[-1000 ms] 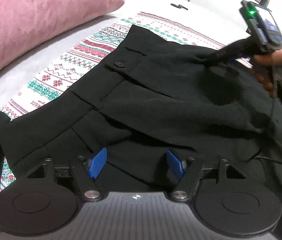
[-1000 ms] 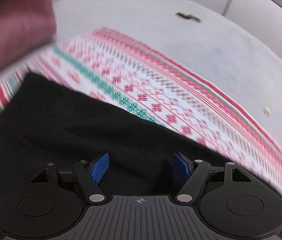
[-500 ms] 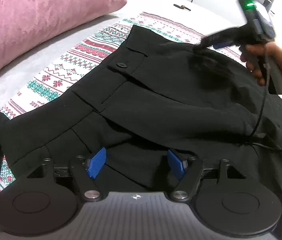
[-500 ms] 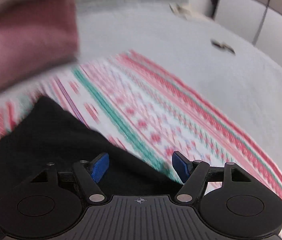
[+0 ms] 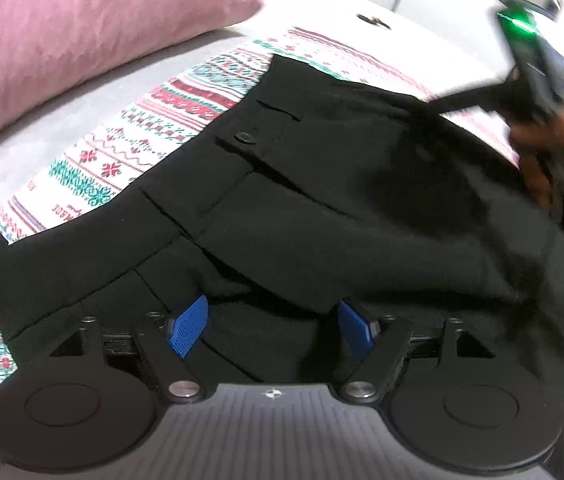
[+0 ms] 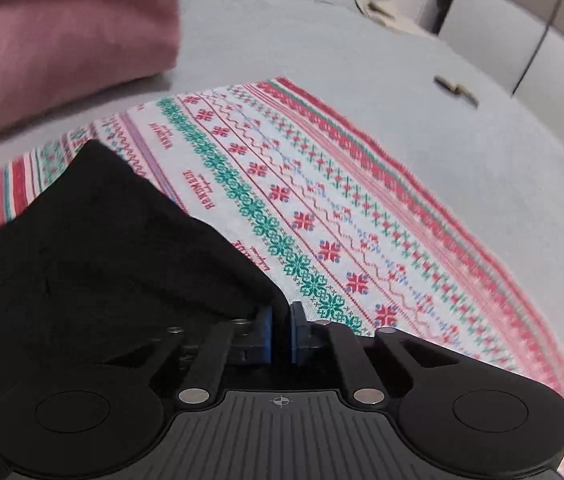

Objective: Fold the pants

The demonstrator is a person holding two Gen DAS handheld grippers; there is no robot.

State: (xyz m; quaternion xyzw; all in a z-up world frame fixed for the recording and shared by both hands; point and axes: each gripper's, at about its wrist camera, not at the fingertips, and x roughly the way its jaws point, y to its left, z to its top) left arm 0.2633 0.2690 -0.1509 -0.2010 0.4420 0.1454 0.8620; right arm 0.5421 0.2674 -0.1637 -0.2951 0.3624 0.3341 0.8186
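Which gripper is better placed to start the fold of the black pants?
Right. The right gripper has just closed on the pants at their waist edge, over the patterned cloth. The left gripper is open above them, gripping nothing.

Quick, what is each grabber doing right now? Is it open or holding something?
Left gripper: open, holding nothing, over the black pants.
Right gripper: just snapped closed, pinching the pants' edge.

We see our right gripper (image 6: 281,330) with its blue pads (image 6: 266,330) drawn nearly together after just closing, the edge of the black pants (image 6: 102,248) pinched between them. The pants lie on a patterned cloth (image 6: 321,208) spread over a grey bed (image 6: 421,60). A pink pillow (image 6: 62,44) sits at upper left.
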